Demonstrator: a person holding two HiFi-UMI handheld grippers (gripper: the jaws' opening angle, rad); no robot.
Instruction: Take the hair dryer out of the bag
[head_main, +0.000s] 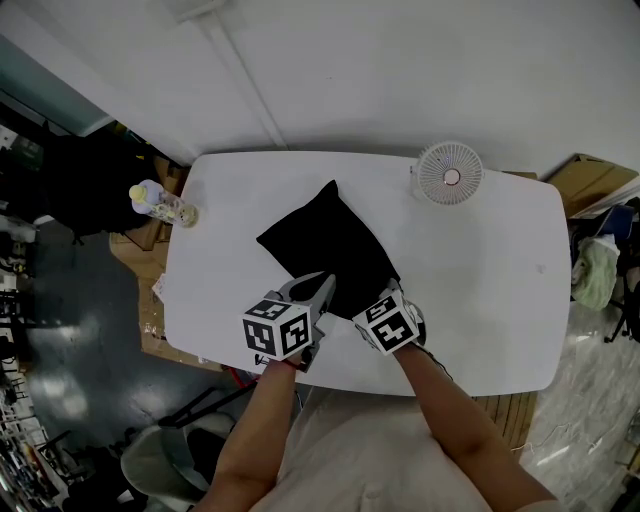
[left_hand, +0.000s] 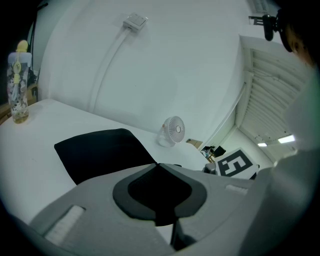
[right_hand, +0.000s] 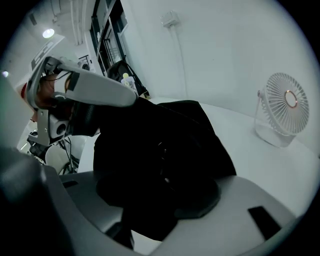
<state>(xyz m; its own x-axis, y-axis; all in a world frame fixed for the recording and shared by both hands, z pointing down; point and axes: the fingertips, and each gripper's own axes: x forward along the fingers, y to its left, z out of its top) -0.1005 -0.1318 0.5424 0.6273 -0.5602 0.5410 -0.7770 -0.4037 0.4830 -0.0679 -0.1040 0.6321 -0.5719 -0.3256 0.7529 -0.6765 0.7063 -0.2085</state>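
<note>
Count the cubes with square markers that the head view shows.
2. The left cube is at the near edge of the black bag; the right cube is just to its right, also at that edge. No other seems hidden.

- A white table (head_main: 500, 300) with rounded corners stands against a white wall (head_main: 420, 60).
- A small white fan (head_main: 450, 172) stands upright near the table's far right corner.
- A clear bottle (head_main: 160, 204) with a yellow cap stands at the table's far left edge.
- A cardboard box (head_main: 590, 180) lies beyond the table's right end.
- A white cable channel (left_hand: 107, 65) runs up the wall to a small junction box (left_hand: 135, 21).
</note>
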